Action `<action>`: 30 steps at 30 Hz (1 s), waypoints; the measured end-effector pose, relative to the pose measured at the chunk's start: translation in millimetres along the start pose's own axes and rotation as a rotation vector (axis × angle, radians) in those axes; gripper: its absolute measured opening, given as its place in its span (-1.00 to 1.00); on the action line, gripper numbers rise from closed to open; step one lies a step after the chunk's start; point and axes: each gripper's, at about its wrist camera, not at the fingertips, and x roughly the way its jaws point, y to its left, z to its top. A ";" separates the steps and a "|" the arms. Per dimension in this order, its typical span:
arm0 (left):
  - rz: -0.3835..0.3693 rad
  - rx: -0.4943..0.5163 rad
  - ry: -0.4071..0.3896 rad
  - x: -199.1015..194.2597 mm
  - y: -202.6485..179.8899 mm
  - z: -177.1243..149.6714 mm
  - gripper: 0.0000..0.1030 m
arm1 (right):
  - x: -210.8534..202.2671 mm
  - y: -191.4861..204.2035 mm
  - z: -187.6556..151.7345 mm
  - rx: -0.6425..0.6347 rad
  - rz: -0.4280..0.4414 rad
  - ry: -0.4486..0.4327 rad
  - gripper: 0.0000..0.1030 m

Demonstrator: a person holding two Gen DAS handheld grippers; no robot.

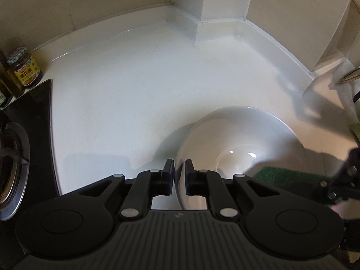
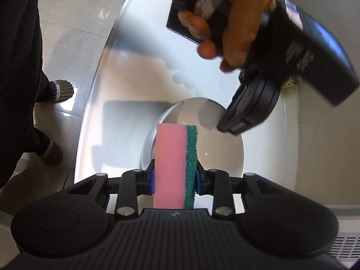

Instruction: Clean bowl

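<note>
White kitchen counter (image 1: 135, 78), glossy, meeting a pale wall at the back. On it, one bowl (image 1: 247, 139), right in front of the left gripper (image 1: 179, 173) and a little to the right of it. Near rim of the bowl passes between the two pads; only a narrow gap between them, and cannot tell whether they press on the rim or just stand beside it.

From the other side, same bowl (image 2: 220, 148) lies just beyond the right gripper (image 2: 174, 177). Closed firmly on one sponge (image 2: 173, 157), both blue pads against its sides. Sponge upright, thick pink layer on the left, thin green scouring layer on the right, its top end over the near part of the bowl. Green face also seen low at the right in the left wrist view (image 1: 281, 175).

Counted: one bowl, one sponge, two grippers.

Bowl round, white, smooth and shiny, with two small bright highlights inside and soft shadows across it.

Further out: a hand (image 2: 238, 11) gripping the handle of the left gripper above the bowl; one jar (image 1: 24, 66) with a yellow label at the left edge of the counter; a metal burner (image 1: 13, 162) on a black stove below it; two feet (image 2: 60, 90) on a tiled floor.
</note>
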 end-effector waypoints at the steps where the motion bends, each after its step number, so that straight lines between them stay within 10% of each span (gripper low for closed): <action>1: -0.002 -0.007 0.000 -2.3 0.5 -2.2 -0.81 | -0.6 -0.2 -1.2 -0.003 -0.002 -0.003 -0.47; 30: 0.011 0.015 -0.008 1.4 2.2 -3.3 -0.87 | -8.3 -24.7 2.9 -0.002 0.096 -0.018 -0.47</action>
